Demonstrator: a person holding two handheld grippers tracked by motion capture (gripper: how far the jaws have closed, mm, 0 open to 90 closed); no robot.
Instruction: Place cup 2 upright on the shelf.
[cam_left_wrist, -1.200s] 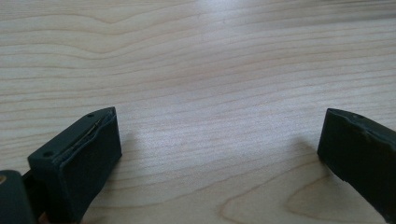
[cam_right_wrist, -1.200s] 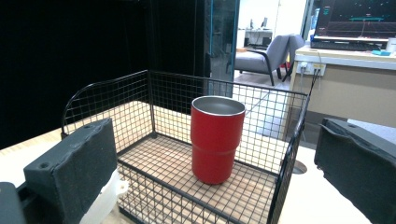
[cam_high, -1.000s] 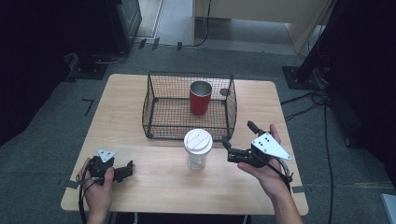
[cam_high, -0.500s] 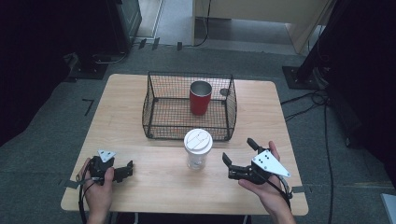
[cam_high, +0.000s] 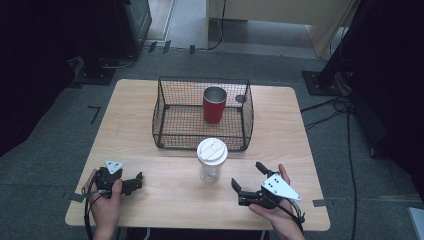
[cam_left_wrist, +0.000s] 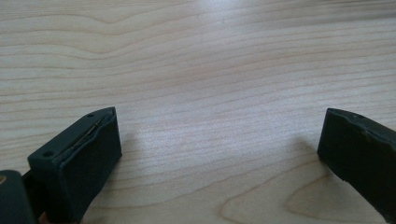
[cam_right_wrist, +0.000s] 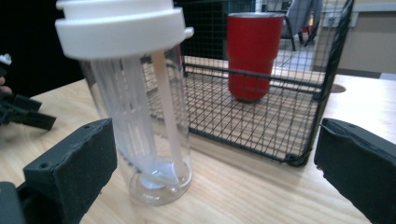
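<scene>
From the high view, my left gripper (cam_high: 136, 183) sits in my left hand (cam_high: 102, 197) at the near left corner of the counter (cam_high: 135, 132), its jaws spread and gripping nothing. My right gripper (cam_high: 248, 183) rests in my right hand (cam_high: 276, 211) at the near right, jaws wide apart and pointing left toward a clear tumbler (cam_high: 212, 160) with a white lid, which stands upright near the middle of the counter, apart from both grippers. Just beyond the tumbler is a black wire basket (cam_high: 172, 120), and a red cup (cam_high: 214, 104) stands upright inside it toward its far right side.

In the left gripper view, my two black jaws stand well apart over bare wood grain, with nothing between them.

In the right gripper view, my jaws are released and empty. The clear tumbler (cam_right_wrist: 140, 100) stands just past my left jaw, with the wire basket (cam_right_wrist: 299, 112) behind it and the red cup (cam_right_wrist: 252, 56) inside. My other gripper (cam_right_wrist: 21, 112) shows at the far left edge.
</scene>
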